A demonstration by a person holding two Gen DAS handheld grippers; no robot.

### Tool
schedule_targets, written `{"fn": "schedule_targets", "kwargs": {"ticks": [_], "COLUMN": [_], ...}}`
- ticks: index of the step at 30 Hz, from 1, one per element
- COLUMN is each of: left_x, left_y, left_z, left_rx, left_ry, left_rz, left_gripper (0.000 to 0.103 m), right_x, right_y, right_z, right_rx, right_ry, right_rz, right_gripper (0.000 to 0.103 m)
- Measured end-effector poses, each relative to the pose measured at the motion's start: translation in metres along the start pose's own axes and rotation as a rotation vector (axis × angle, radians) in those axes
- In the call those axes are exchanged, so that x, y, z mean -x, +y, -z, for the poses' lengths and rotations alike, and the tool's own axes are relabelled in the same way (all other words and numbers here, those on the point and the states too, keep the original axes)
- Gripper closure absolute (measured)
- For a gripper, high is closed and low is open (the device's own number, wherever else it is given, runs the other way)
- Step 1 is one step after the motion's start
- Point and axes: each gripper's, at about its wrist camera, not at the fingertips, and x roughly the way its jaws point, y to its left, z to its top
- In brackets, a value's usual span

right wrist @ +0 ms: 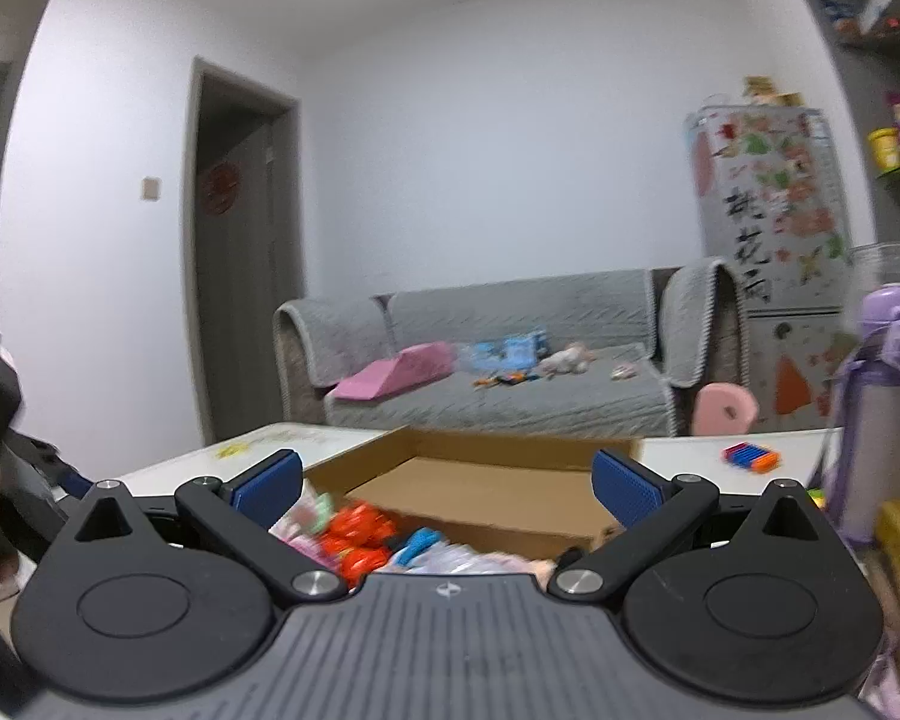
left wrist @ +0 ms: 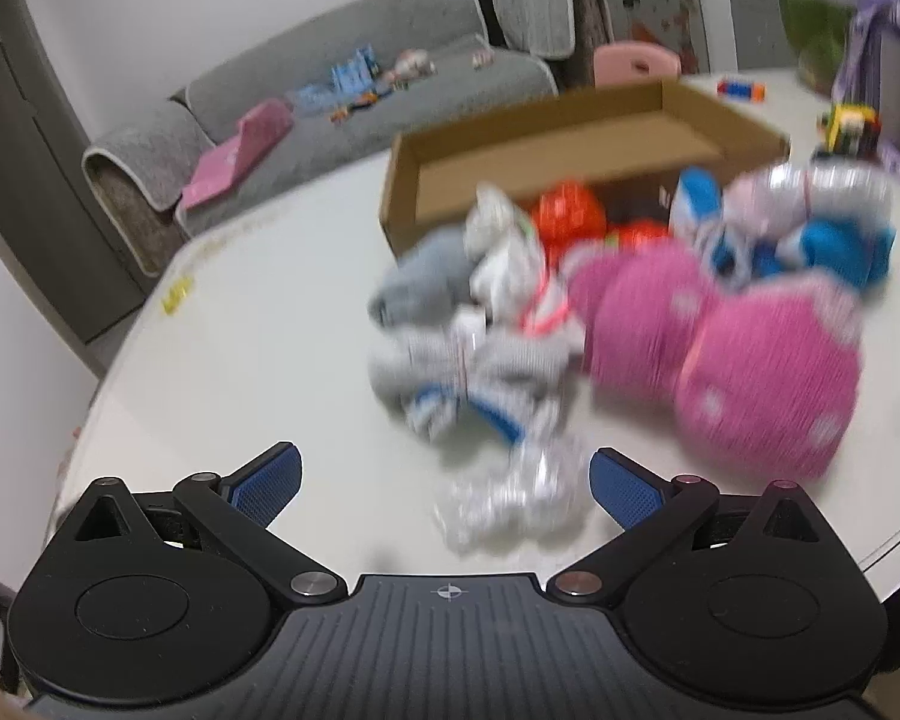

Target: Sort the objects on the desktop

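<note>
Left gripper (left wrist: 445,483) is wide open, tilted down at the desk (left wrist: 240,324), nothing between the blue pads. Right gripper (right wrist: 447,483) is also wide open and empty, pointing almost level across the room.

A heap of soft items sits mid-desk, all motion-blurred: a crinkled clear wrapper (left wrist: 504,498) nearest, lying between the left gripper's spread fingers but not touched; grey-white socks (left wrist: 468,354) behind it; 2 pink dotted bundles (left wrist: 720,348) to the right; blue-and-white pieces (left wrist: 810,240); orange balls (left wrist: 570,213) up against the cardboard box (left wrist: 570,138). The box stands open just behind the heap and looks mostly empty.

Step in hand looks like a first pick with the left gripper. To do it well: commit to 1 item, probably the wrapper since it is already framed; come down until the pads straddle it, close slowly because thin film slips and crumples, then lift clear before swinging to the box. The right gripper should hold off to avoid nudging the heap.
</note>
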Motion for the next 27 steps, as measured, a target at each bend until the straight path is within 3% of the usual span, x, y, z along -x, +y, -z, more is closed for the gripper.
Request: {"fn": "schedule_targets", "kwargs": {"ticks": [8,13,18,20,26,27], "left_x": [-0.027,-0.037,-0.038,-0.037,-0.045,-0.045], "left_y": [-0.001,0.010,0.007,0.007,0.031,0.031], "left_z": [0.009,0.011,0.015,0.017,0.026,0.028], "left_rx": [0.036,0.121,0.131,0.136,0.265,0.265], "left_ry": [-0.020,-0.009,-0.038,-0.051,-0.017,-0.026], "left_rz": [0.045,0.064,0.089,0.063,0.185,0.173], "left_gripper": [0.000,0.000,0.000,0.000,0.000,0.000], "right_x": [-0.011,-0.022,-0.032,-0.034,-0.044,-0.050], "right_y": [0.046,0.069,0.084,0.084,0.080,0.080], "right_z": [0.023,0.036,0.050,0.051,0.051,0.053], "right_rx": [0.122,0.199,0.238,0.239,0.213,0.212], "right_ry": [0.112,0.206,0.251,0.259,0.282,0.293], "right_rz": [-0.147,-0.206,-0.200,-0.192,-0.179,-0.179], "right_gripper": [0.000,0.000,0.001,0.001,0.001,0.001]}}
